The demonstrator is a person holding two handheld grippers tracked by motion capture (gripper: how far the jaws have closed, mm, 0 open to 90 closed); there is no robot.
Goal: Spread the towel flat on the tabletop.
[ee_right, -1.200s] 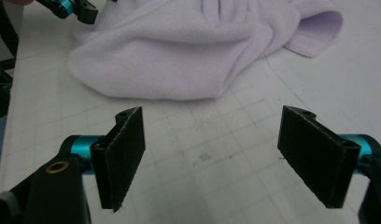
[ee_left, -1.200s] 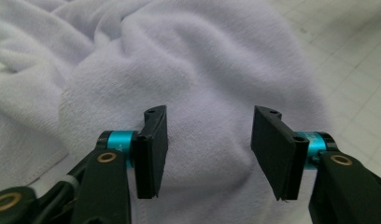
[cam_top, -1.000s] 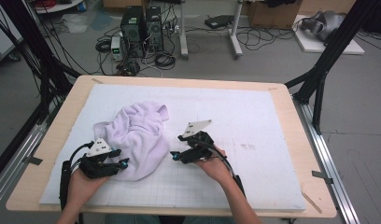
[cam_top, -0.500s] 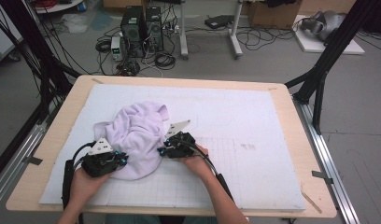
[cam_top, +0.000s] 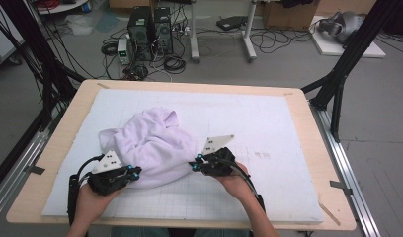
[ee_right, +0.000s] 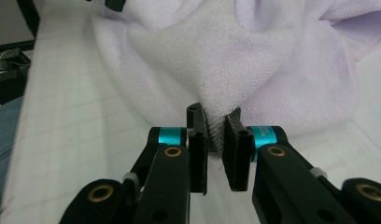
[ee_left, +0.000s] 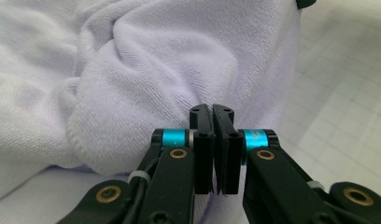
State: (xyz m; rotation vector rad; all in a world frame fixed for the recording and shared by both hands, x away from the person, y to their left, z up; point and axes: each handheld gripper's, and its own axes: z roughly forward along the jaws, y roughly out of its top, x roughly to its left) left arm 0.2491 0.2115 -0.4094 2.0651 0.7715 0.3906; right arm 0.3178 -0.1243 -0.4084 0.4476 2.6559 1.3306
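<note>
A white mat (cam_top: 268, 123) covers the table (cam_top: 66, 133). On it, left of centre, lies a crumpled lilac towel (cam_top: 150, 143). The left gripper (cam_top: 136, 173) has just closed on its near left edge, the right gripper (cam_top: 193, 165) on its near right fold.

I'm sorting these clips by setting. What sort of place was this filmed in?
Most likely a lab or workshop set up for recording. A wooden table with a white gridded mat stands inside a black frame, and computer towers and loose cables sit on the bare floor behind.
</note>
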